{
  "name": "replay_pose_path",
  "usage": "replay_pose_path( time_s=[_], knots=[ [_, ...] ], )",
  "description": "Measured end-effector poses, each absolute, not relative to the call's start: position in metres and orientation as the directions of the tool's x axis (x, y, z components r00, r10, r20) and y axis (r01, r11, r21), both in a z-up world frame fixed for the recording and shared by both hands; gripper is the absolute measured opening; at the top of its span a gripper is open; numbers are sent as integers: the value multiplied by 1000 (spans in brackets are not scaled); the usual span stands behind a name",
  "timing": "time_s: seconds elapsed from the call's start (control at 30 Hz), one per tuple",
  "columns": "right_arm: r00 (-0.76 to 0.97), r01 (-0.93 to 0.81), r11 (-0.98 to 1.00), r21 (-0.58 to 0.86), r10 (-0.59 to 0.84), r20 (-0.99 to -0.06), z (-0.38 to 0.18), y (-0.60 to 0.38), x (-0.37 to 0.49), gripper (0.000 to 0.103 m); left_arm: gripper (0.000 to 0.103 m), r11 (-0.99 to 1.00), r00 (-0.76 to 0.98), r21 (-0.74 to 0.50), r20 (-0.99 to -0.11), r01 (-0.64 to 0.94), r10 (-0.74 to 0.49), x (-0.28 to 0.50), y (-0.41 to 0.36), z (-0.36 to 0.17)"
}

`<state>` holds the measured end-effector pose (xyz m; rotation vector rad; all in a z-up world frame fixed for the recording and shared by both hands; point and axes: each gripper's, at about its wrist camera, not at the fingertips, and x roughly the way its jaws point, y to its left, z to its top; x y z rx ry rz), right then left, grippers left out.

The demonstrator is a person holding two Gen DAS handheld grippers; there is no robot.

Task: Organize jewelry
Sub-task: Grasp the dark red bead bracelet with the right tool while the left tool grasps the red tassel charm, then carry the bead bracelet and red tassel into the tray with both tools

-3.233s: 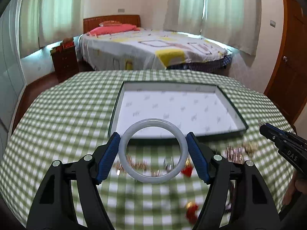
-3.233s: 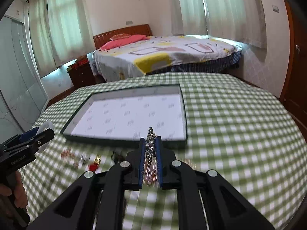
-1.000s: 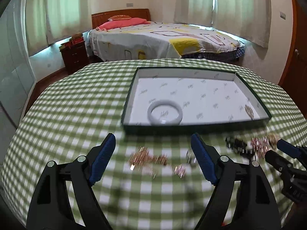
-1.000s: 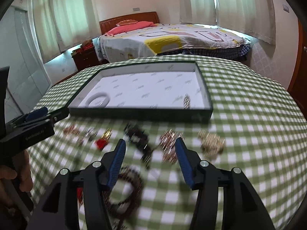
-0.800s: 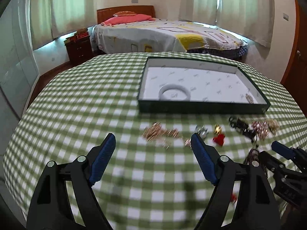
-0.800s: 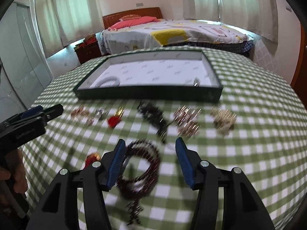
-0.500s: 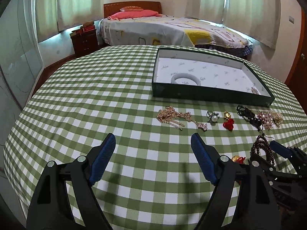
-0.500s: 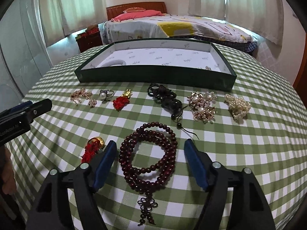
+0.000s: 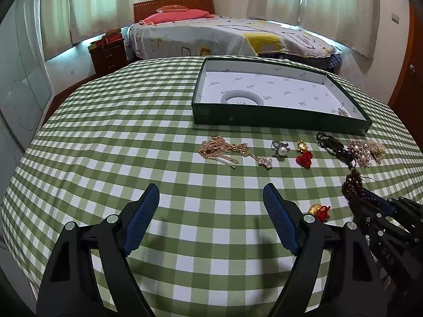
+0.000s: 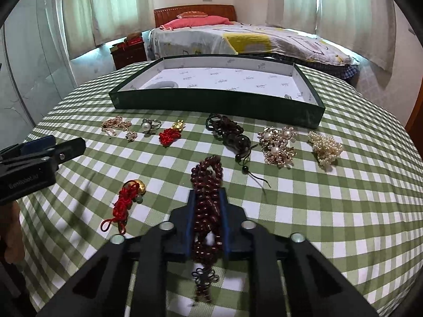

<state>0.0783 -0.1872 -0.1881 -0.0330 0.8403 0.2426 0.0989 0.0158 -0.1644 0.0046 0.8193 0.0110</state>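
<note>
- Right wrist view: the right tool has just closed its jaws and now clenches the dark red bead bracelet, bunched on the tabletop.
- Left tool hangs released, empty.
- Likely next: lift the beads into the green tray beyond, beside the white bangle.

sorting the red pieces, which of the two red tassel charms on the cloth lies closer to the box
The red tassel charm with the gold top beside the pearl ring, in the row just before the box. The other one lies nearer the camera, left of the right gripper.
</note>
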Motion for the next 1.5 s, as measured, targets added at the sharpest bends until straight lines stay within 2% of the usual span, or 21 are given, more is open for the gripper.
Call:
replay_pose_path(
  time_s=[0.6,0.67,0.93,1.0,1.07,1.23,1.5],
  knots=[
    [679,-139,985,100,169,-714,-173,-239,66,16,77,993,678,43,-734,107,-41,83,-37,-162],
    [679,-126,985,115,170,-714,-174,-246,65,16,70,990,669,51,-742,134,-53,81,-47,-164],
    [685,-101,982,160,185,-705,-176,-262,63,16,55,975,618,77,-783,210,-71,81,-73,-182],
    [683,-100,981,165,189,-706,-177,-262,64,16,46,974,606,66,-791,216,-81,82,-73,-185],
    [682,-102,981,167,191,-706,-178,-262,64,16,32,973,593,17,-795,228,-125,83,-70,-186],
    [681,-103,981,167,191,-707,-178,-261,64,16,13,971,588,-15,-794,238,-156,81,-65,-186],
    [680,-117,980,158,195,-706,-178,-255,63,16,11,973,592,-59,-785,224,-184,80,-56,-184]
  ],
)
